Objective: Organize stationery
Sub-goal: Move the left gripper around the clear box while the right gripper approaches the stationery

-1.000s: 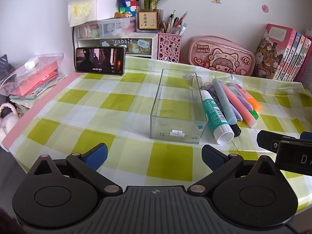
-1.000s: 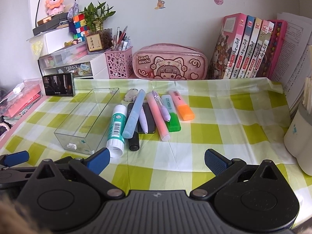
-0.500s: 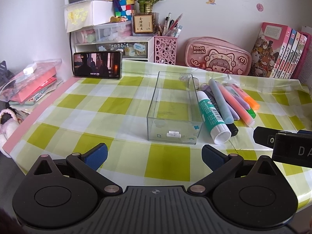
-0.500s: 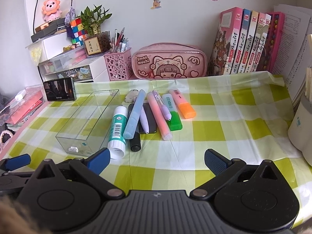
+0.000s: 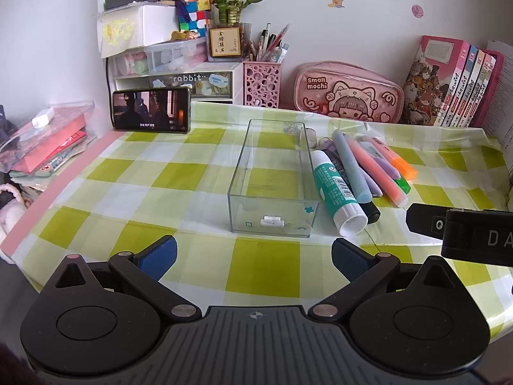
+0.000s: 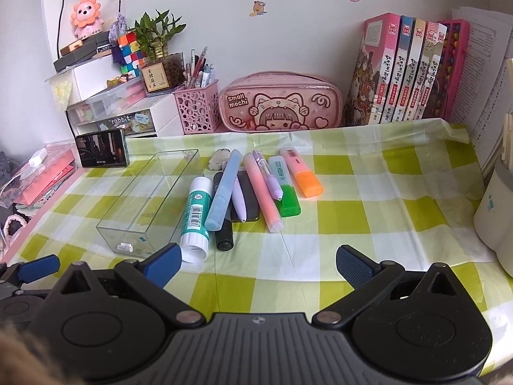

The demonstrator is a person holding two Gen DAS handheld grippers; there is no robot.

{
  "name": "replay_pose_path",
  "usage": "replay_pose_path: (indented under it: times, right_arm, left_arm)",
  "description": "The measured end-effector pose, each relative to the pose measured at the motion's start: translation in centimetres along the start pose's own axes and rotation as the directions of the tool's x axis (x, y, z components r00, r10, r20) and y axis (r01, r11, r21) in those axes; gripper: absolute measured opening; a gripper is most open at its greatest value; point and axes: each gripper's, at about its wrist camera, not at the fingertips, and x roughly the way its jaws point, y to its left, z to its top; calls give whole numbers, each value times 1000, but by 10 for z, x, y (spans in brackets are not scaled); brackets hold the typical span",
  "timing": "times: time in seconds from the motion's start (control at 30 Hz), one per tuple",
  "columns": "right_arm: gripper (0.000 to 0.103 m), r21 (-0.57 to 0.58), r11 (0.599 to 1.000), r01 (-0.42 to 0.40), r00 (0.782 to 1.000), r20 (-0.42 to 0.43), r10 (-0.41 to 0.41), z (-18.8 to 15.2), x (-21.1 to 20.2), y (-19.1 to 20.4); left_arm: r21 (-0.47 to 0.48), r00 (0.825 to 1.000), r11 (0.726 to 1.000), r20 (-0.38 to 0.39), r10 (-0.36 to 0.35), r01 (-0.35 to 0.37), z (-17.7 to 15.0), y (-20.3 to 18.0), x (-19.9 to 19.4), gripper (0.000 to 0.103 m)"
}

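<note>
A clear, empty plastic box (image 5: pixel 272 179) (image 6: pixel 150 202) stands on the green checked tablecloth. Right of it lies a loose pile: a green glue stick (image 5: pixel 336 192) (image 6: pixel 195 215), a blue marker (image 6: pixel 224 189), a black marker (image 6: pixel 223 234), a pink highlighter (image 6: pixel 263 192), a green highlighter (image 6: pixel 285 189), an orange highlighter (image 6: pixel 301 173), a purple pen (image 6: pixel 267 176) and an eraser (image 6: pixel 218 159). My left gripper (image 5: pixel 253 258) is open and empty, near the table's front edge in front of the box. My right gripper (image 6: pixel 258 264) is open and empty, in front of the pile.
A phone (image 5: pixel 150 109) leans at the back left. A pink pen basket (image 5: pixel 262 84), a pink pencil case (image 5: pixel 349 93), drawer units (image 5: pixel 179 73) and books (image 5: pixel 449 83) line the wall. A white cup (image 6: pixel 497 215) stands at the right edge.
Both grippers have pulled back and risen a little, so the box and the pile look smaller and farther. Nothing on the table has moved.
</note>
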Motion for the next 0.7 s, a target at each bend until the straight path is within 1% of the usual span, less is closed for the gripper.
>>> replay_pose_path:
  times: [0.1,0.2,0.37,0.47,0.67,0.7]
  right_arm:
    - [85,16,1000,-15,1000,-8,15,1,1,-2]
    - [84,11,1000,-13,1000,-6,13,2,2,-2]
    - [81,20,998,-56,998,-28,57,8,13,-5]
    - [78,33,997,-73,996,-39,75,17,24,-8]
    - [74,53,994,-97,995,-35,99,41,45,-15]
    - [71,57,994,-98,994,-37,100,43,47,-17]
  left_arm:
    - [1,1000,1000,-2,-4,4,0,-1,1,98]
    - [1,1000,1000,-4,-10,10,0,-1,3,98]
    - [-8,1000,1000,-13,-16,16,2,2,13,98]
    - [-10,1000,1000,-19,-18,18,7,5,21,98]
    - [18,999,998,0,-54,54,22,-1,31,98]
    - [19,998,998,3,-62,62,23,-2,33,98]
